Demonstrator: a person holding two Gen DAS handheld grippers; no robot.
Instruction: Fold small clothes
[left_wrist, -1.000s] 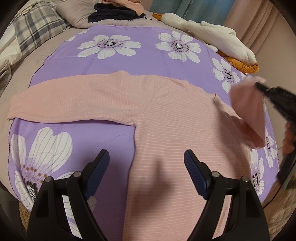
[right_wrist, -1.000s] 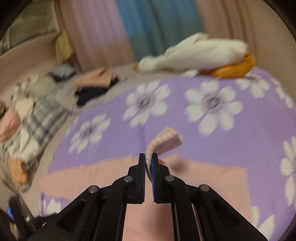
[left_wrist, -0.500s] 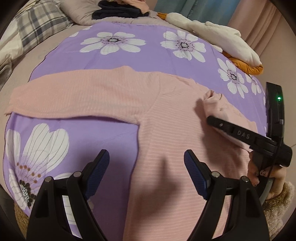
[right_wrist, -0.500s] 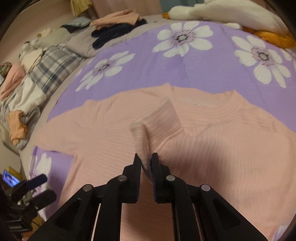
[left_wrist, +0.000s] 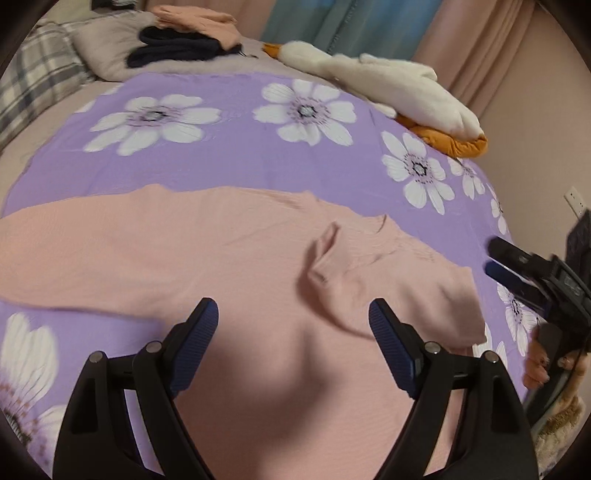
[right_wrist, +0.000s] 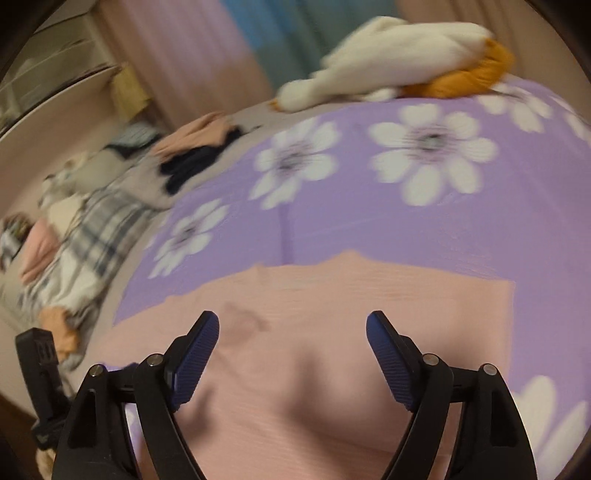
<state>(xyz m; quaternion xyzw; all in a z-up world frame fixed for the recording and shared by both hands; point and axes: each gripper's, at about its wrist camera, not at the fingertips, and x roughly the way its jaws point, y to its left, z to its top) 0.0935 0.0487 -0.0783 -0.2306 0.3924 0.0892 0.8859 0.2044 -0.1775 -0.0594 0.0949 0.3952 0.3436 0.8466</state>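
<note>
pink top (left_wrist: 258, 266) lies flat on the purple flowered bedspread (left_wrist: 229, 170), one sleeve folded across its chest, the other stretched out to the side. left hand-held gripper (left_wrist: 293, 325) hovers over the top, jaws wide, nothing between them. right hand-held gripper (right_wrist: 291, 332) over the same top, jaws opening, no cloth between the pads. beyond the spread: white plush goose (left_wrist: 384, 88) at the far edge, dark and peach clothes (left_wrist: 184, 40) stacked on a pillow.
</note>
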